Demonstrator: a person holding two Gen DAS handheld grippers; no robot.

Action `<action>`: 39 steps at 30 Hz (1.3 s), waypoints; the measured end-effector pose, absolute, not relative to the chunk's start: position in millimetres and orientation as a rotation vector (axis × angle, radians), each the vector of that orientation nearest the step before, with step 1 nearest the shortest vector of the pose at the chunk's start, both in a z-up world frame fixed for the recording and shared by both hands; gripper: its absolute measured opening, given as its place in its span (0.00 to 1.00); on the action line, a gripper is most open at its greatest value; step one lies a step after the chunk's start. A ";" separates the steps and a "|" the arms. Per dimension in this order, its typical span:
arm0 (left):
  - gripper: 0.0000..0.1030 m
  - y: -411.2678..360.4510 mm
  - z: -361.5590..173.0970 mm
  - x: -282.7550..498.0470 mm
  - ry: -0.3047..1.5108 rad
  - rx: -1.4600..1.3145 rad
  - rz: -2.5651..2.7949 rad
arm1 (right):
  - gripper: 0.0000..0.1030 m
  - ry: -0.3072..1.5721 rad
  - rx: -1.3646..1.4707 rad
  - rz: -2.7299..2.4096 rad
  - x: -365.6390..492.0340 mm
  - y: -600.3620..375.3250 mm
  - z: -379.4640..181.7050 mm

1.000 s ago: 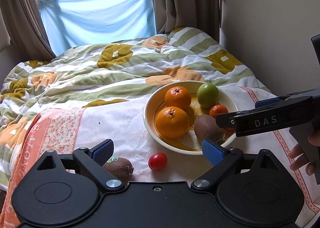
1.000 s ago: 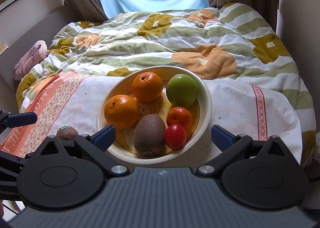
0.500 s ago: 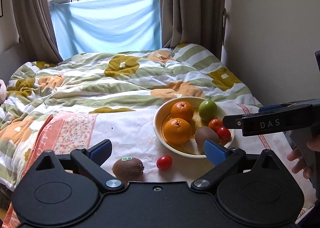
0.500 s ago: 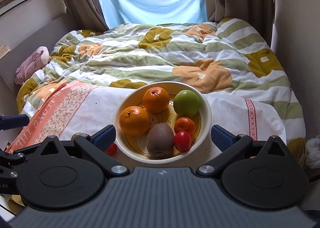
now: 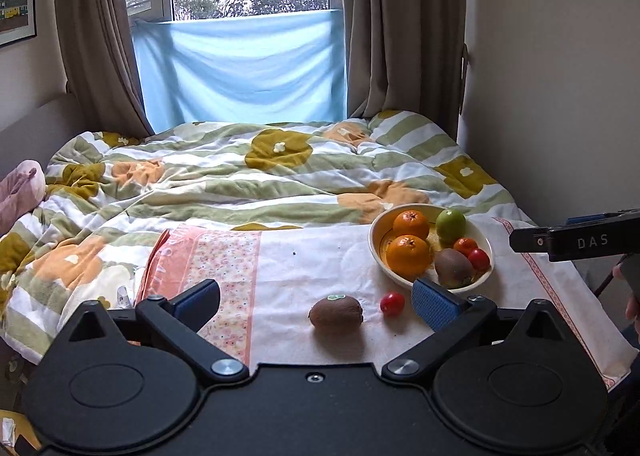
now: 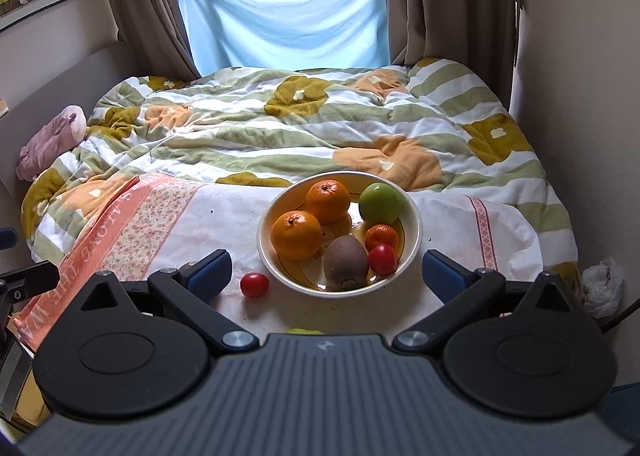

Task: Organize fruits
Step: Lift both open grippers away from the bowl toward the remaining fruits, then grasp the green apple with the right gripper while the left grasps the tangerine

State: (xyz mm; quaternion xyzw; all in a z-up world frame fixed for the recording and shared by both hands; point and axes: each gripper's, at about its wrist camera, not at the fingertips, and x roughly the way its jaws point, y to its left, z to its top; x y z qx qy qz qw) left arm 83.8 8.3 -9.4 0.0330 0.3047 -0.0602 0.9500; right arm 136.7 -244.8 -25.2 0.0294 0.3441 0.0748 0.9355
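A cream bowl (image 6: 416, 223) on the white cloth holds two oranges, a green apple (image 6: 380, 201), a small tangerine, a kiwi (image 6: 346, 262) and a red tomato. My right gripper (image 6: 326, 270) hangs open just before the bowl, nothing between its fingers. A loose tomato (image 6: 254, 284) lies left of the bowl. In the left wrist view a loose kiwi (image 5: 336, 311) with a green sticker and the loose tomato (image 5: 392, 304) lie before the bowl (image 5: 374, 232). My left gripper (image 5: 316, 296) is open and empty, back from both. A right gripper finger (image 5: 576, 242) shows at the right edge.
The white cloth (image 5: 320, 256) with a pink flowered band (image 5: 224, 268) covers the bed's near end. Behind it lies a flowered quilt (image 5: 260, 175). A pink plush (image 6: 52, 141) sits far left, a wall stands at the right, and a plastic bag (image 6: 602, 286) lies beside the bed.
Both grippers have drawn back and up from the bowl, so the bed shows wider. The left jaws have spread a little. The fruits lie where they were.
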 end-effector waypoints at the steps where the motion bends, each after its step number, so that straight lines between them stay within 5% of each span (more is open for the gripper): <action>1: 1.00 12.5 -10.3 80.0 0.624 0.066 -0.128 | 1.00 0.709 0.061 0.151 131.3 -241.1 -25.0; 12: 0.99 44.6 -46.5 59.9 0.732 0.043 -0.196 | 1.00 0.739 0.070 0.077 86.5 -199.2 -46.3; 25: 0.88 32.2 -122.8 70.9 0.833 -0.007 -0.095 | 1.00 0.823 0.054 0.071 86.4 -191.5 -113.9; 29: 0.73 21.7 -143.1 83.2 0.846 -0.013 -0.051 | 1.00 0.834 0.046 0.072 93.8 -201.6 -133.1; 34: 0.72 14.7 -160.0 92.9 0.863 -0.014 -0.018 | 1.00 0.847 0.050 0.075 106.0 -214.1 -149.0; 39: 0.59 11.8 -169.0 100.8 0.871 -0.015 0.007 | 0.97 0.853 0.041 0.096 116.9 -218.1 -156.6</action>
